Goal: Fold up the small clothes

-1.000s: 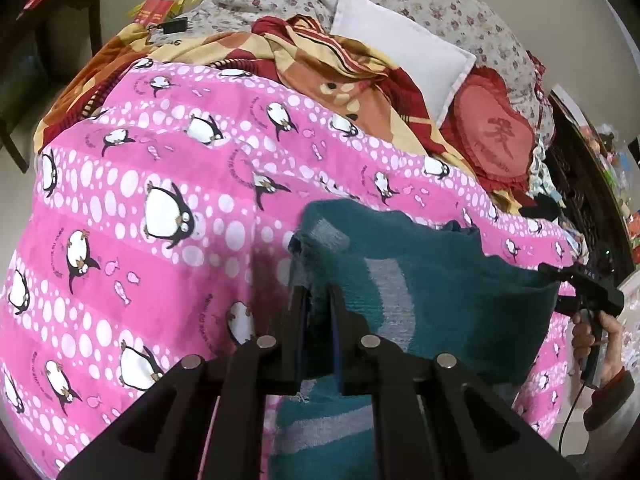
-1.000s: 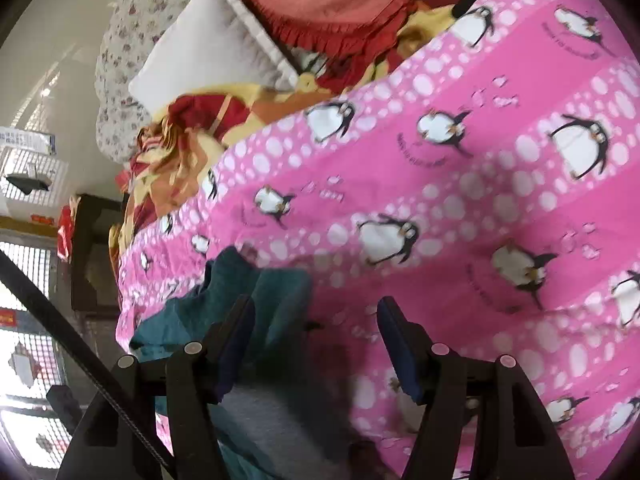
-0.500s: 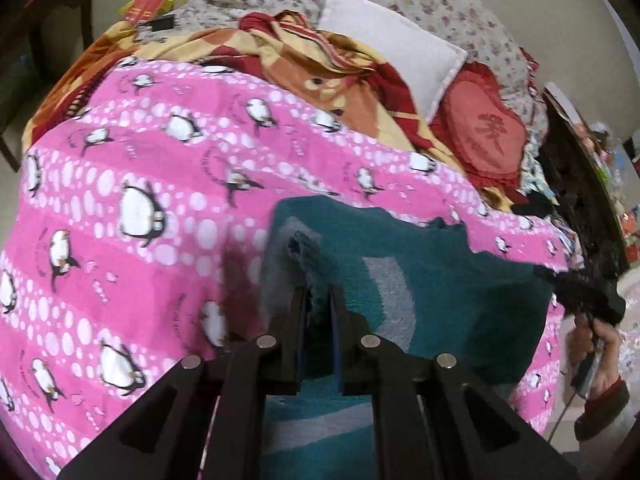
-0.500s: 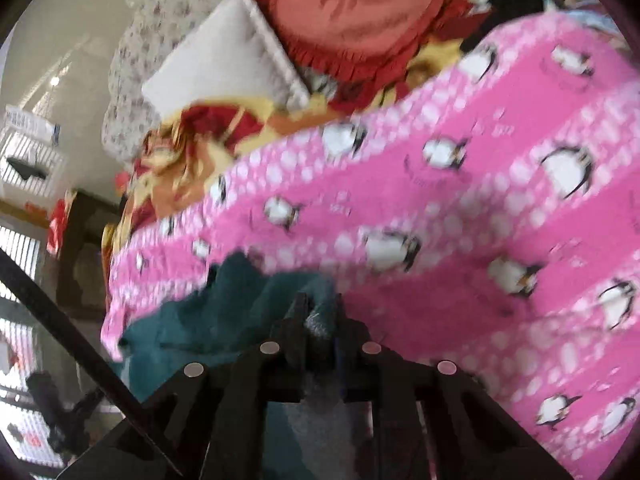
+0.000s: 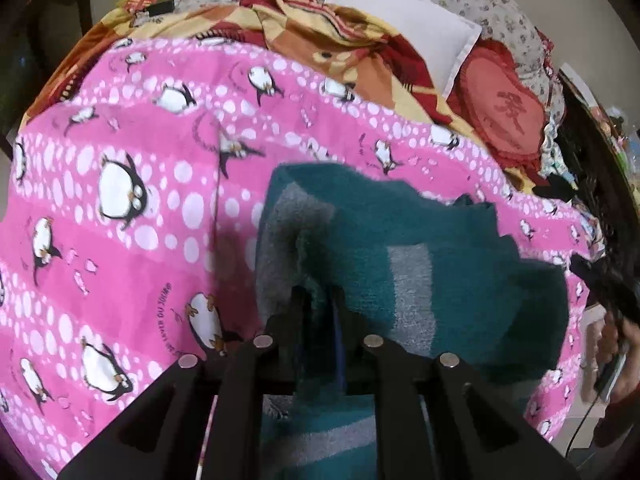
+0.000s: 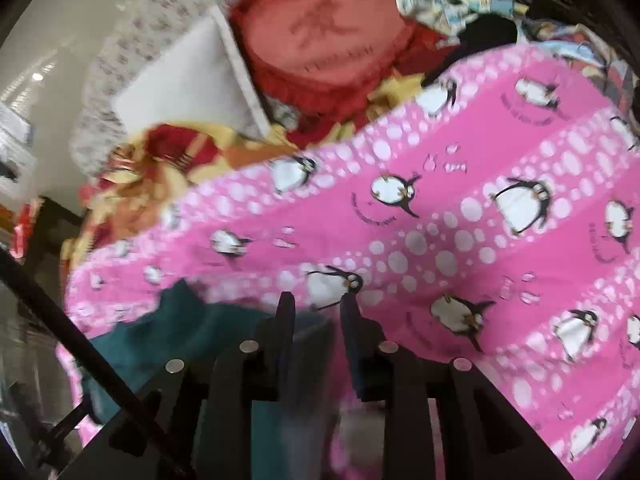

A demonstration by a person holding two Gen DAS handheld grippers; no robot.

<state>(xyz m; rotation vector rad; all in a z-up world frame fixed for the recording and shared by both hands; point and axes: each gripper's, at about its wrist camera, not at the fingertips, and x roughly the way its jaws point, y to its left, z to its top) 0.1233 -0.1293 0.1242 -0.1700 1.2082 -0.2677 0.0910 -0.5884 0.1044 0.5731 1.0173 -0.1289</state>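
A teal knitted garment with grey stripes lies partly folded on the pink penguin blanket. My left gripper pinches a fold of its near edge; the jaws are starting to open, with the cloth still pressed between the pads. My right gripper hovers over the garment's right edge. Its jaws are opening, and a narrow gap between the fingers shows the blanket at the tips and blurred cloth lower down. A hand at the far right of the left wrist view holds the right tool.
Behind the blanket lie a rumpled yellow-and-red quilt, a white pillow, a red heart cushion and floral bedding. Dark furniture stands along the right side. The bed's left edge drops to the floor.
My right gripper closed from wide open onto the garment's edge, then parted again and lifted. My left gripper carried its fold forward and lower, so the teal cloth covers more of the view.
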